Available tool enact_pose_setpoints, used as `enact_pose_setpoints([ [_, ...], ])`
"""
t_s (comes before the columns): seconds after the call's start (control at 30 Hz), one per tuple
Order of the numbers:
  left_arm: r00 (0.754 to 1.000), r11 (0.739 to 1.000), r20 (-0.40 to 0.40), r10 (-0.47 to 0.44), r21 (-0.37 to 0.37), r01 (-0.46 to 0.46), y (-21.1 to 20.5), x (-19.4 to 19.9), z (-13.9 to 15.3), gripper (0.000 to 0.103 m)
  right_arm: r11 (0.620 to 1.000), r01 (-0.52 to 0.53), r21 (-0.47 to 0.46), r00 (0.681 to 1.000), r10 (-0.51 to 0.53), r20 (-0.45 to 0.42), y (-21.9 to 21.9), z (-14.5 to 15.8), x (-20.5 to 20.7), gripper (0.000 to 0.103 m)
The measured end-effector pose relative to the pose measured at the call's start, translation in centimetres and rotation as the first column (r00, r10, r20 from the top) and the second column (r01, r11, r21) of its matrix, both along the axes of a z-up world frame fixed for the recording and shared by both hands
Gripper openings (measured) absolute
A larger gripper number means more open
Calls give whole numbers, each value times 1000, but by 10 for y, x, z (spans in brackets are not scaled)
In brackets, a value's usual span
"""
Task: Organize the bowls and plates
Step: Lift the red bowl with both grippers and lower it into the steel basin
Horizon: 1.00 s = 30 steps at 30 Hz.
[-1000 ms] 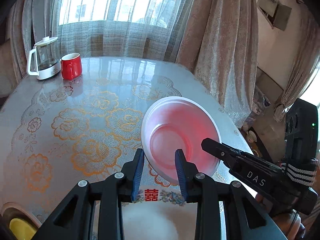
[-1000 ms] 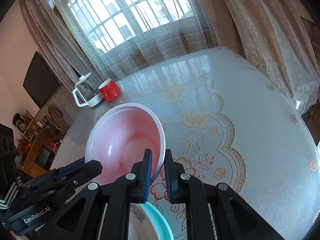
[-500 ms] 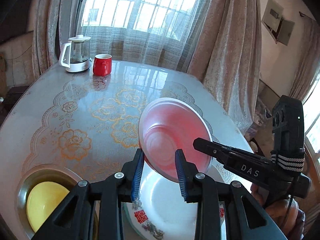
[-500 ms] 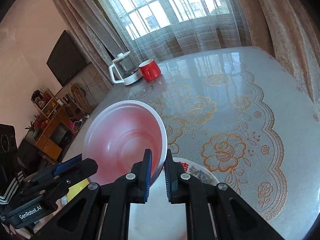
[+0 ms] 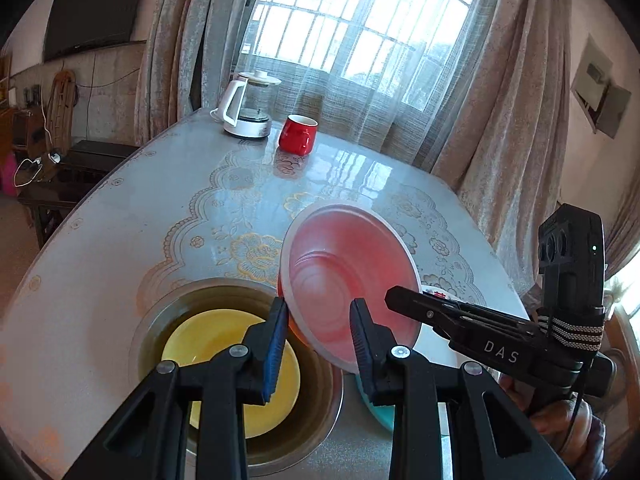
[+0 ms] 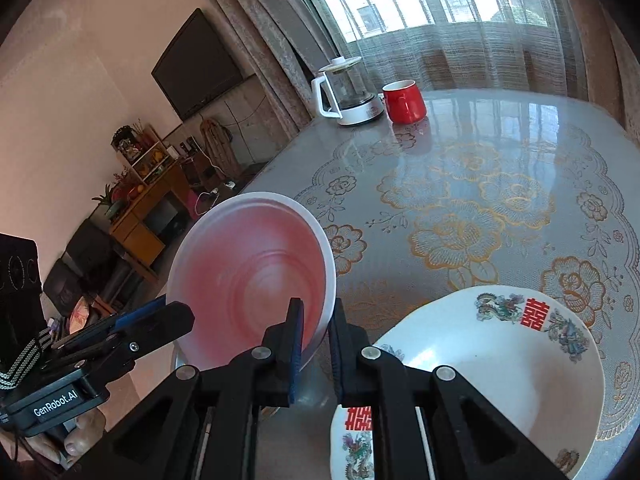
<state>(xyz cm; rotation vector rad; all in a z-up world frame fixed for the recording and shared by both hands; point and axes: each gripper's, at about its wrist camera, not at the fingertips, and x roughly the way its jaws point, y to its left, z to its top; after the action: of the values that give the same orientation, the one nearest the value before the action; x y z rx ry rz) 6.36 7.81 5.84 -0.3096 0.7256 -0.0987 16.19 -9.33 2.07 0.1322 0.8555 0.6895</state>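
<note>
Pink translucent plastic bowl (image 6: 250, 276) is held tilted above the table, its rim pinched by the closed right gripper (image 6: 316, 334), while the left gripper (image 5: 318, 330) is kept part-open, holding nothing.

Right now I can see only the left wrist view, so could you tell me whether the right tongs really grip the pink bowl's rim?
Observer: Yes. The right wrist view shows the right tongs shut on the pink bowl at its near rim, one finger inside and one outside.
Operator: Thank you. What is the white thing mostly hidden behind the bowl?
Observer: A deep white plate with red characters and coloured figures on its rim, lying on the table just right of those tongs.
</note>
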Motion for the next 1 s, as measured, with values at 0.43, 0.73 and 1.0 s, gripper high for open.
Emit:
enact_pose_setpoints([
  [0.43, 995, 996, -49, 88, -27, -89, 45, -37, -20, 32, 992, -122, -29, 992, 121, -45, 56, -15, -11, 12],
  [0.73, 986, 993, -130, 106, -31, -111, 56, -40, -49, 32, 986, -134, -96, 987, 125, -100, 72, -40, -18, 12],
  [1.0, 983, 993, -153, 106, -27, -111, 60, -39, -59, 32, 982, -128, -138, 987, 113, -114, 81, -49, -21, 12],
])
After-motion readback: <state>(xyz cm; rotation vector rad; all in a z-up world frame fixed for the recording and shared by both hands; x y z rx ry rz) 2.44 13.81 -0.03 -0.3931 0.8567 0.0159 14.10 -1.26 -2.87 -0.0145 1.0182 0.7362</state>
